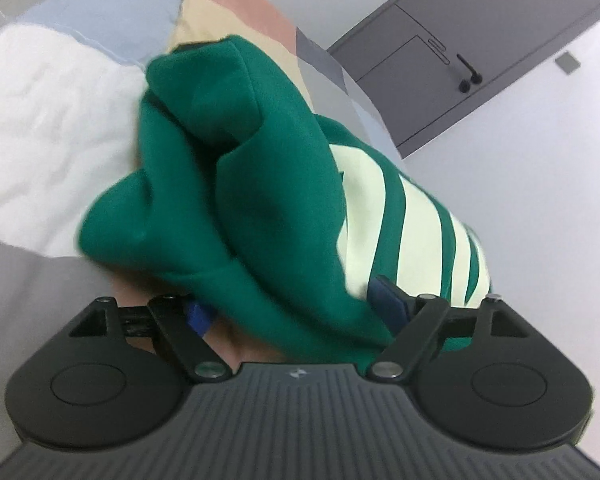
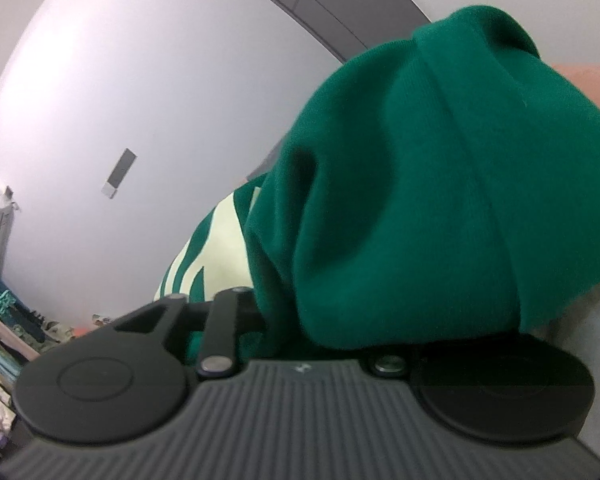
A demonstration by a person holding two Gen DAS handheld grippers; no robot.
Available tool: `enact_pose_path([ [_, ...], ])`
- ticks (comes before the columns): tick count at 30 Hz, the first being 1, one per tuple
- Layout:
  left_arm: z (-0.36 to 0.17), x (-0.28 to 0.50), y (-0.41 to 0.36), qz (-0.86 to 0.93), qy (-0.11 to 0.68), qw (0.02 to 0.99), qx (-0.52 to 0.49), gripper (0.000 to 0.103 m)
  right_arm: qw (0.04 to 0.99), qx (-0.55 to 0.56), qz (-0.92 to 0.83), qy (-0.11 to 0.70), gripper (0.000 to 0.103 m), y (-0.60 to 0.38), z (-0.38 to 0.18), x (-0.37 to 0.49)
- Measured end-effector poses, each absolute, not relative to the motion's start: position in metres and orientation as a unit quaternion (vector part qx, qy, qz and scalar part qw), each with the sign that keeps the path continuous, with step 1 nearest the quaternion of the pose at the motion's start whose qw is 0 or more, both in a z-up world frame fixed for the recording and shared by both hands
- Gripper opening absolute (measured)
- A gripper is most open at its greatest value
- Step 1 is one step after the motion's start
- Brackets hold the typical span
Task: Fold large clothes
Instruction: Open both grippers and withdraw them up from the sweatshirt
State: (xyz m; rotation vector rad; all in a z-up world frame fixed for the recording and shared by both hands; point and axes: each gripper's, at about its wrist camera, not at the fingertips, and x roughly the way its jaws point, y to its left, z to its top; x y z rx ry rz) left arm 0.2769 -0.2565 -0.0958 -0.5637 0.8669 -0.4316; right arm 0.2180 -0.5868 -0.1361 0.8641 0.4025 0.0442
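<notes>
A green sweater (image 1: 260,184) with pale cream stripes is bunched up in a heap right in front of the left wrist camera, on a bed. My left gripper (image 1: 292,308) stands wide. Its blue pads (image 1: 198,316) show on either side of a fold of green cloth that lies between them, and the left pad is not pressing on it. In the right wrist view the same sweater (image 2: 420,200) fills the right half and drapes over my right gripper (image 2: 300,320). Its fingertips are hidden under the cloth.
The bed has a patchwork cover with a white patch (image 1: 48,120), pale blue and peach patches. A grey door (image 1: 480,48) is set in the white wall behind. Stacked fabrics and clutter (image 2: 0,340) sit at the lower left of the right wrist view.
</notes>
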Motion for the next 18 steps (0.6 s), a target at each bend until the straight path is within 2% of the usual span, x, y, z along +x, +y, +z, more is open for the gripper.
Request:
enact_pose_path([
  [3, -0.084, 0.254, -0.25, -0.191, 0.404, 0.863, -0.236, 0.084, 0.891, 0.404, 0.006, 0.206, 0.06, -0.578, -0.127, 0.204],
  [9, -0.031, 0.205, -0.237, -0.169, 0.362, 0.9, -0.176, 0.083, 0.907, 0.367, -0.001, 0.207, 0.06, -0.556, -0.094, 0.162],
  [18, 0.068, 0.119, -0.23, -0.2, 0.293, 0.929, -0.102, 0.083, 0.951, 0.271, 0.03, 0.143, 0.06, -0.507, 0.019, 0.119],
])
